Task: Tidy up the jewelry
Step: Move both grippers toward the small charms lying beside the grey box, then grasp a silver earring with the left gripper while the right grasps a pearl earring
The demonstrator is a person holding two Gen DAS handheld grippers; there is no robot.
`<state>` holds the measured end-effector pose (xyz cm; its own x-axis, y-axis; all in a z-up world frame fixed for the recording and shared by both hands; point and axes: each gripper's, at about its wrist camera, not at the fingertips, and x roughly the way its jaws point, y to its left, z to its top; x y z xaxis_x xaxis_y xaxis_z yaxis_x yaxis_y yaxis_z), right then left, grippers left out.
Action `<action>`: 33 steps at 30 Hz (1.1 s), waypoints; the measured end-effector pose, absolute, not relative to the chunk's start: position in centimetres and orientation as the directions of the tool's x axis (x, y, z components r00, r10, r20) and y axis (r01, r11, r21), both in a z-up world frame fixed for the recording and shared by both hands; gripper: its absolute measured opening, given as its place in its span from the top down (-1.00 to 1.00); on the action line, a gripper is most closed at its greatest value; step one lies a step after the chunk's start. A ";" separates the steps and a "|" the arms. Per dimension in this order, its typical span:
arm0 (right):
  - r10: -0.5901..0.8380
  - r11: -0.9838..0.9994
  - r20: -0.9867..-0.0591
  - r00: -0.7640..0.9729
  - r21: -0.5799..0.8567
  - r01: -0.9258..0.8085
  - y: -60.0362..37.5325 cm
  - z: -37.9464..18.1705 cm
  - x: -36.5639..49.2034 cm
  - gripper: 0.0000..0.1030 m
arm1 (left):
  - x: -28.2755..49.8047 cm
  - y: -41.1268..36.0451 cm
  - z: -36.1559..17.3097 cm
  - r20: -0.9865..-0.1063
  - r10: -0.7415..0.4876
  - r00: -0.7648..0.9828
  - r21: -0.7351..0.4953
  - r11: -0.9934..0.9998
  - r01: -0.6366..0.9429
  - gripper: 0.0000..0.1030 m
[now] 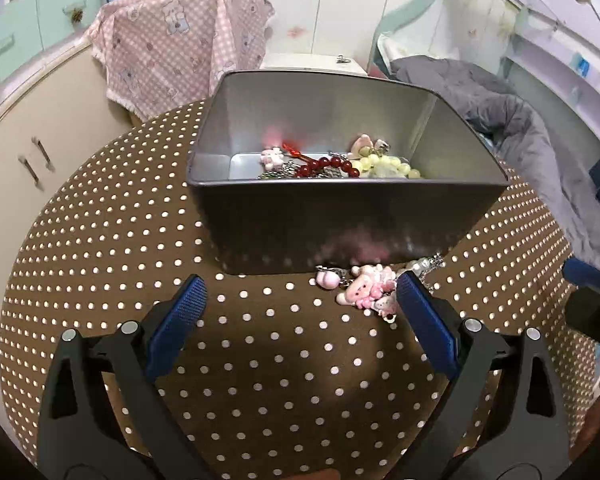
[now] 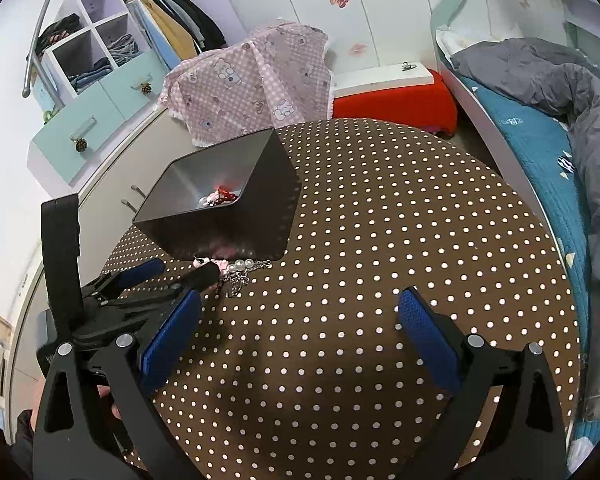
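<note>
left gripper (image 1: 300, 296) wide, empty | right gripper (image 2: 300, 310) wide, empty | grey metal tin (image 1: 340, 220) at polka-dot table's (image 1: 260, 360) left edge | pink charm keychains (image 1: 366, 288) touching tin's near wall

Left wrist view faces the tin (image 1: 340, 208) closely; right wrist sees it (image 2: 228, 216) farther left.

A pink checked cloth (image 2: 256, 80) hangs behind the dotted brown surface (image 2: 380, 240). A grey blanket (image 2: 560, 80) lies on the bed with the blue sheet (image 2: 540, 140), and clothes (image 2: 172, 24) hang in the wardrobe beside shelves (image 2: 96, 32).
</note>
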<state>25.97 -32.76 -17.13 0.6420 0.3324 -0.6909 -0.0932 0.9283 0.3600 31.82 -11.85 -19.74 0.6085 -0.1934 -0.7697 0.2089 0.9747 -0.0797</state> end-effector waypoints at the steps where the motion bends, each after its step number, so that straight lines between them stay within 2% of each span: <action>1: 0.332 0.929 -0.691 0.642 0.359 -0.093 -32.9 -17.1 25.9 -0.84 | 31.7 -11.5 -19.7 -0.765 -0.188 0.616 -0.079 0.977 0.199 -0.78; 9: 0.354 0.926 -0.702 0.618 0.357 -0.124 -31.6 -17.9 26.5 -0.84 | 30.2 -7.3 -19.8 -0.767 -0.202 0.609 -0.107 0.976 0.189 -0.72; 16: 0.340 0.933 -0.709 0.617 0.339 -0.125 -30.3 -17.8 26.7 -0.84 | 30.1 -9.4 -19.0 -0.744 -0.262 0.614 -0.112 0.956 0.272 -0.73; 20: 0.325 0.936 -0.716 0.617 0.338 -0.101 -30.9 -18.0 26.5 -0.84 | 31.2 -10.4 -20.2 -0.784 -0.216 0.582 -0.066 0.961 0.268 -0.69; 21: 0.323 0.936 -0.717 0.618 0.337 -0.099 -31.1 -18.0 26.4 -0.84 | 31.2 -10.4 -20.0 -0.775 -0.220 0.592 -0.064 0.960 0.272 -0.36; 22: 0.323 0.936 -0.717 0.618 0.336 -0.100 -31.1 -18.0 26.3 -0.84 | 31.2 -10.4 -20.0 -0.775 -0.206 0.598 -0.047 0.962 0.271 -0.14; 23: 0.324 0.936 -0.717 0.618 0.336 -0.102 -31.2 -18.0 26.3 -0.84 | 31.1 -10.3 -19.9 -0.772 -0.206 0.601 -0.040 0.960 0.277 -0.03; 24: 0.324 0.937 -0.717 0.617 0.334 -0.104 -31.0 -18.0 26.4 -0.84 | 31.0 -10.0 -19.9 -0.769 -0.220 0.601 -0.052 0.957 0.284 0.28; 25: 0.327 0.937 -0.717 0.616 0.333 -0.110 -30.8 -18.0 26.5 -0.84 | 30.8 -9.5 -19.8 -0.767 -0.234 0.598 -0.065 0.955 0.289 0.45; 26: 0.328 0.937 -0.719 0.613 0.330 -0.114 -30.6 -18.0 26.6 -0.84 | 30.6 -9.1 -19.9 -0.767 -0.244 0.594 -0.076 0.953 0.294 0.50; 28: 0.329 0.939 -0.725 0.605 0.320 -0.128 -29.8 -18.3 27.0 -0.84 | 30.2 -7.8 -19.9 -0.764 -0.271 0.585 -0.107 0.948 0.300 0.72; 31: 0.328 0.943 -0.731 0.599 0.291 -0.161 -28.1 -18.4 27.8 -0.81 | 29.1 -6.1 -19.9 -0.759 -0.293 0.581 -0.136 0.945 0.299 0.72; 33: 0.327 0.945 -0.740 0.588 0.271 -0.184 -27.0 -18.6 28.3 -0.56 | 28.6 -5.1 -20.0 -0.756 -0.297 0.583 -0.144 0.945 0.295 0.72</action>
<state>28.34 -27.03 -18.64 0.5882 0.3266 -0.7398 -0.1836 0.9449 0.2712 28.56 -5.14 -20.00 0.5831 -0.2971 -0.7561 0.2949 0.9447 -0.1438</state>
